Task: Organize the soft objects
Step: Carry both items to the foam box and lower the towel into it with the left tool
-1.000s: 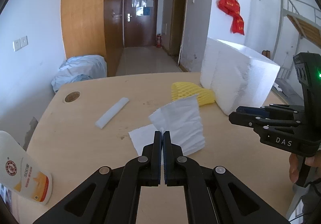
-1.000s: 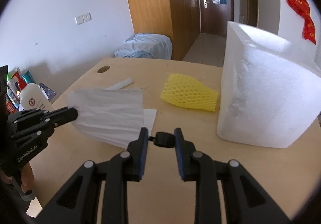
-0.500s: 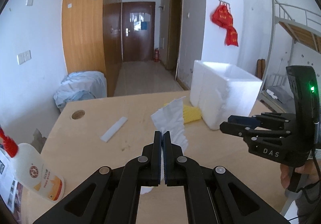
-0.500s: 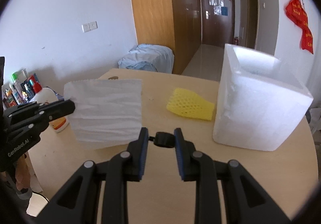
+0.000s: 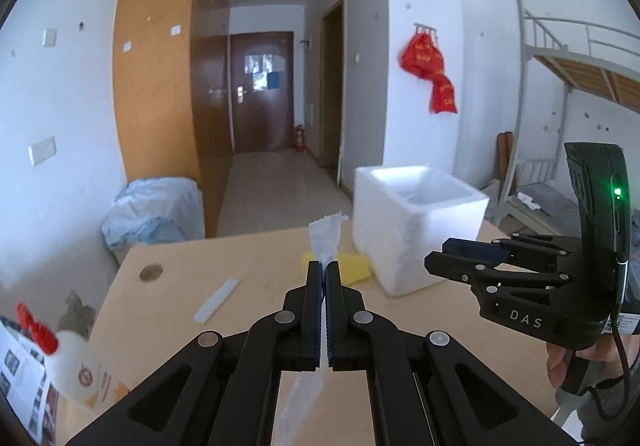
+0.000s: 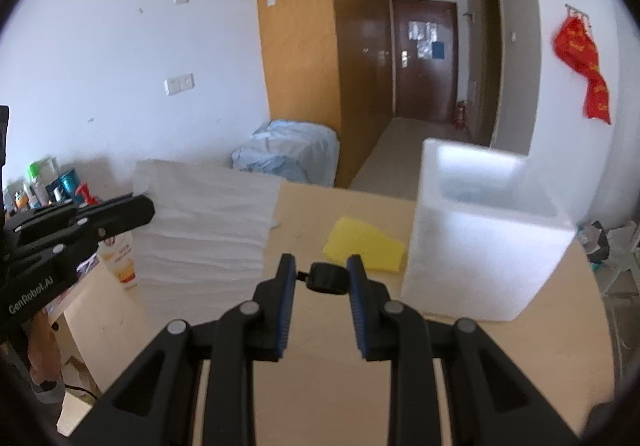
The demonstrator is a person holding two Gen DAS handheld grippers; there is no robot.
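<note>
1. Right wrist view shows the white tissue sheet (image 6: pixel 204 230) hanging flat in the air at about 9 o'clock, clear of the table (image 6: pixel 520 358), pinched at its edge by the left claw (image 6: pixel 150 208). In the left wrist view the same sheet (image 5: pixel 325 236) is seen edge-on, rising from between the shut pads at 12 o'clock.

2. Left claw (image 5: pixel 324 274) — closed tight on the sheet, with no gap showing between its pads.

3. Right claw (image 6: pixel 320 274) stands part-way open. Only a small black part of the tool itself sits between its pads; it holds none of the soft things. From the left wrist view it hangs at 3 o'clock (image 5: pixel 434 260), above the table.

4. White foam box (image 6: pixel 480 246) sits at 2 o'clock in the right wrist view, open-topped. Its inside looks bare as far as can be seen, so nothing seems to be put away yet.

5. Yellow foam net (image 6: pixel 366 246) lies on the table just beside the box, untouched. A white foam strip (image 5: pixel 216 300) lies at 10 o'clock in the left wrist view — also waiting.

6. Judged from this, the task is at an early stage: one sheet lifted, none stowed, two more pieces left.
</note>
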